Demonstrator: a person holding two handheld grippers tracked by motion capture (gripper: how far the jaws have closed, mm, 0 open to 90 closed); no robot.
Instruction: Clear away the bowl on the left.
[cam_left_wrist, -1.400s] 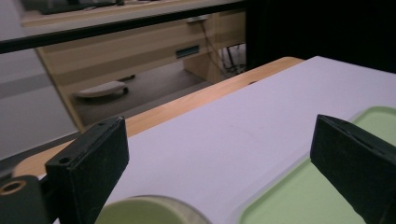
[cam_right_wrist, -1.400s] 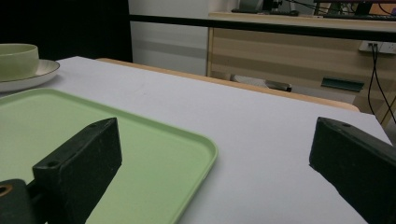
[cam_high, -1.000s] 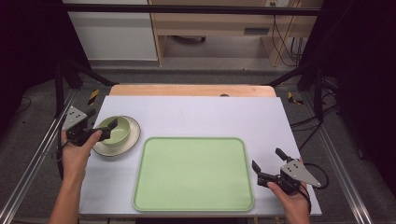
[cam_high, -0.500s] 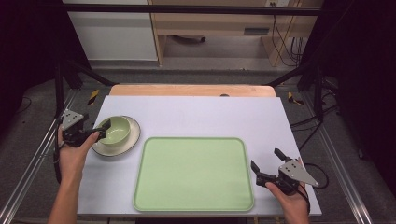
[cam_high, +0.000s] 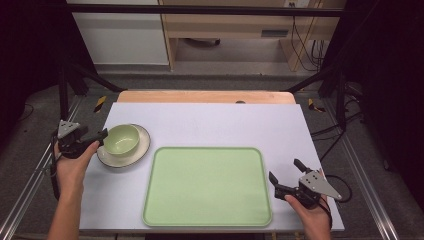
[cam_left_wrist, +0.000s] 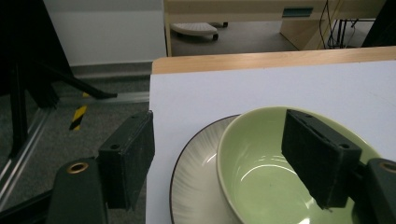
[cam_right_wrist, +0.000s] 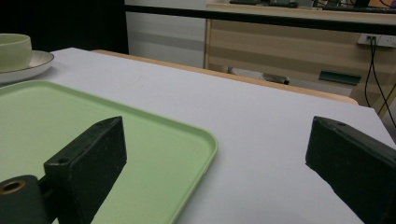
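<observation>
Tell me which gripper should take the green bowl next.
Left, probably. The left gripper is open right at the green bowl on its plate, one jaw over the bowl's inside. The right gripper sits beyond the tray, farther off.

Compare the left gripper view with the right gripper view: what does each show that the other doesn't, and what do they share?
Left gripper view alone: the inside of the green bowl, with one open finger over it and the other finger out past the plate's edge, plus the grey floor beside the table.

Right gripper view alone: the green tray, its near corner between the right gripper's open fingers, and a wall socket with cables.

Both: the bowl on its striped plate, the white table and its wooden far edge.
</observation>
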